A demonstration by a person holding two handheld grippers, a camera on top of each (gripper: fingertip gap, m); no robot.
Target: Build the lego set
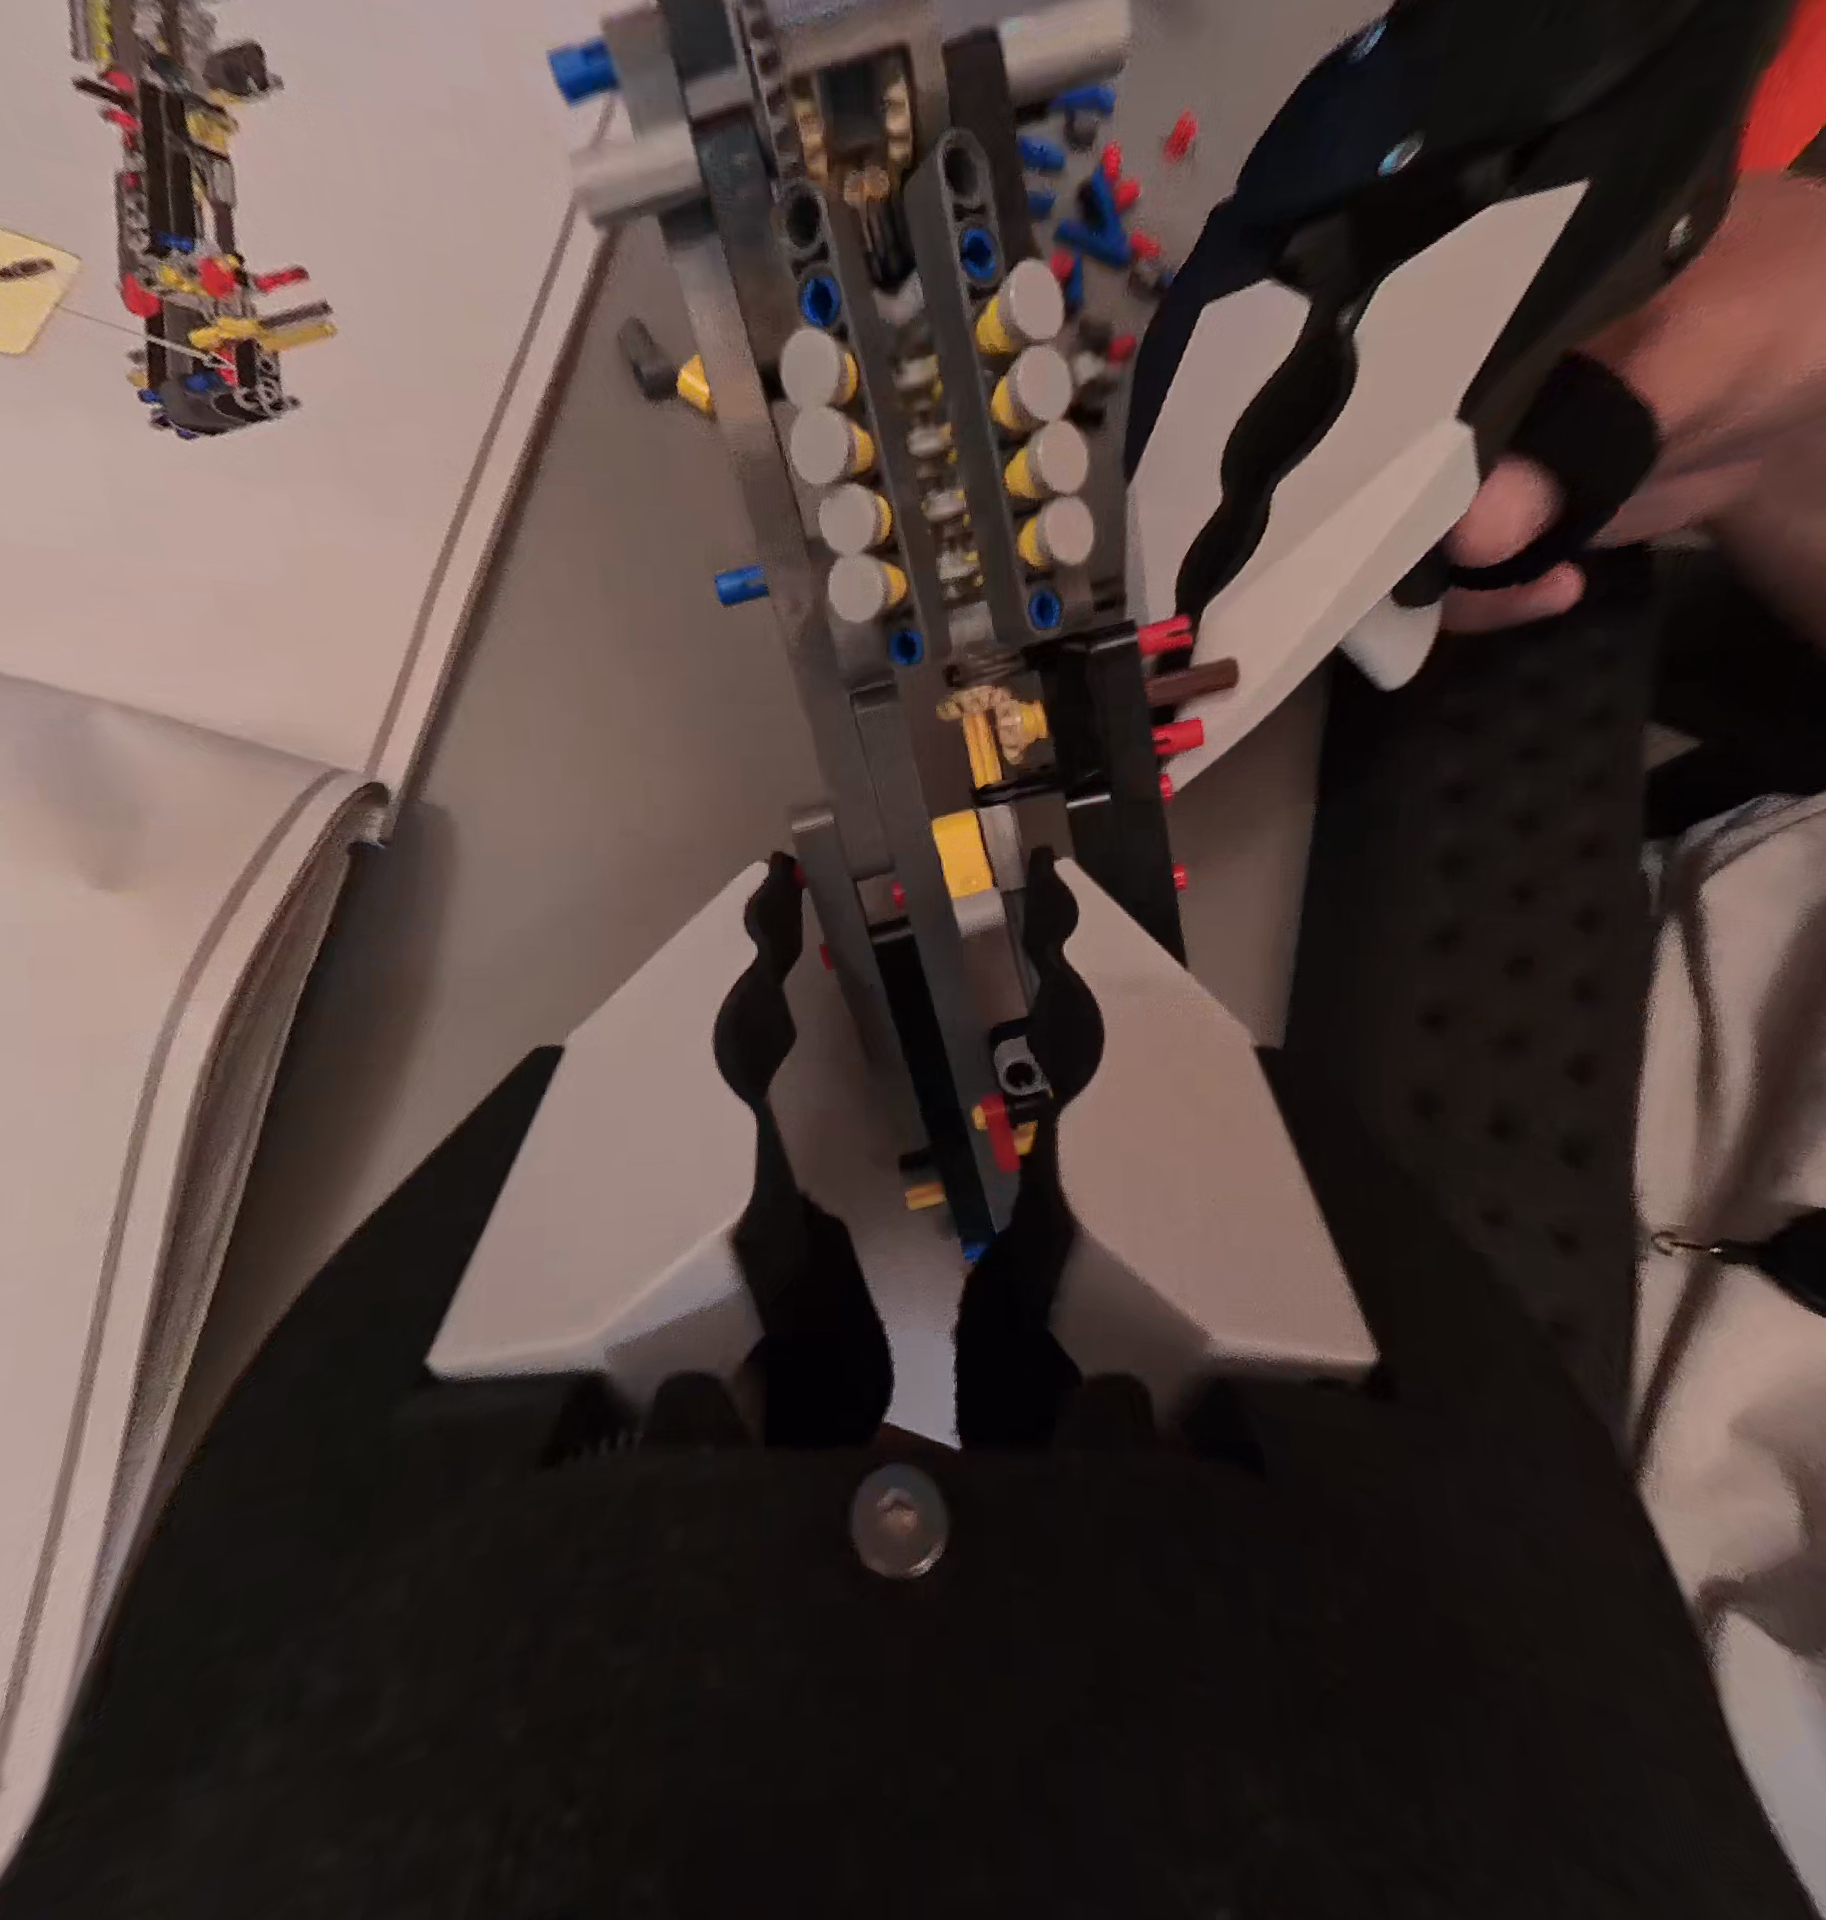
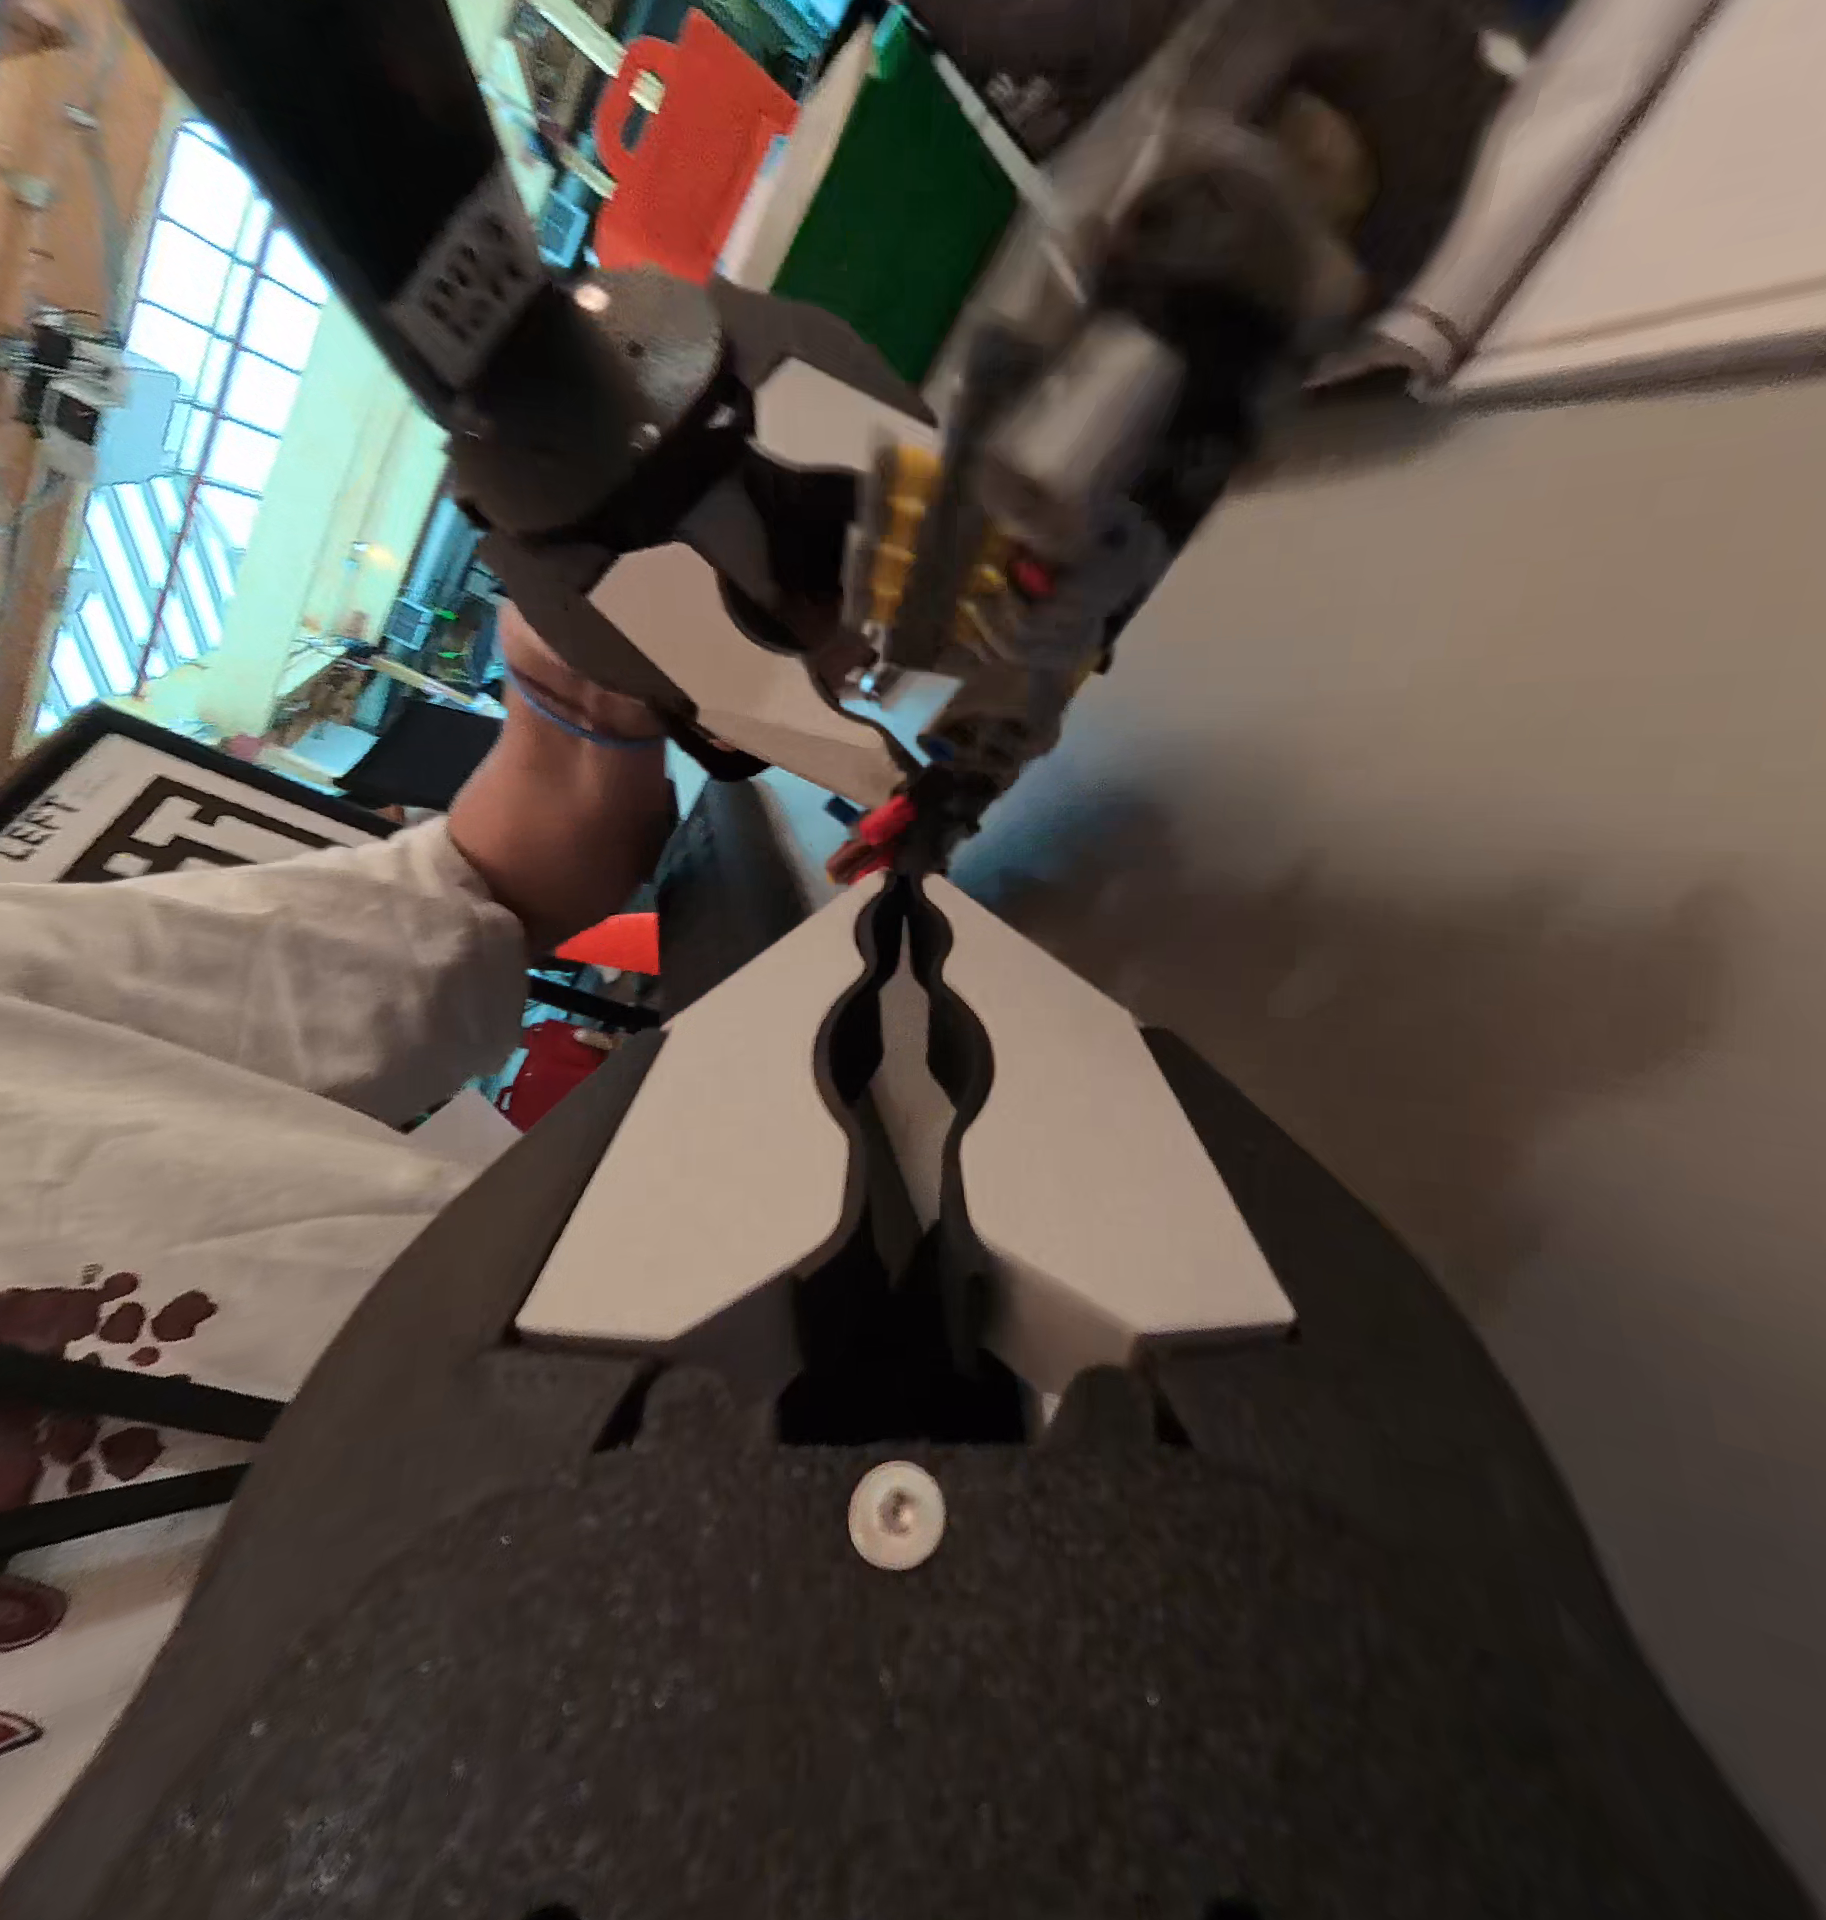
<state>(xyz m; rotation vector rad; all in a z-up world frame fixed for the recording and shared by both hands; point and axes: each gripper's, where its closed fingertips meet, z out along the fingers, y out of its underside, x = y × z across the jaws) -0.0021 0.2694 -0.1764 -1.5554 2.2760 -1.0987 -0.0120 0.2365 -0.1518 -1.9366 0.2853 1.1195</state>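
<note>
Lego model (image 1: 919, 540), a long frame of grey and black beams, is held up off the desk (image 1: 597, 644), its near end clamped between the jaws of the left tongs (image 1: 909, 862). It runs away from that grip toward the far side of the desk. Much of it looks built already: two rows of grey-capped yellow pegs (image 1: 1039, 416) flank a central channel, blue pins (image 1: 815, 299) sit in the beam holes, and a yellow block (image 1: 959, 852) lies just ahead of the left fingertips.

The right tongs (image 1: 1200, 613) come in from the model's right side. In the right wrist view their jaws are drawn nearly together, the tips at the red and brown pins (image 2: 873, 831) that stick out of the black side beam. The brown pin (image 1: 1195, 681) seems to be the one they are pinching, but motion blur there keeps me from being sure whether they grip it or only press against it.

By my reading the build is well past its middle but not finished. A scatter of loose blue and red pieces (image 1: 1096, 208) still lies on the desk beyond the model, near its far edge, so more parts remain to go on. A second, smaller assembly (image 1: 197, 249) rests apart toward the far left corner, beside a yellow paper tag (image 1: 5, 281); whether it is a finished section waiting to be joined I cannot say. The step in hand looks like seating side pins along the black beam.
</note>
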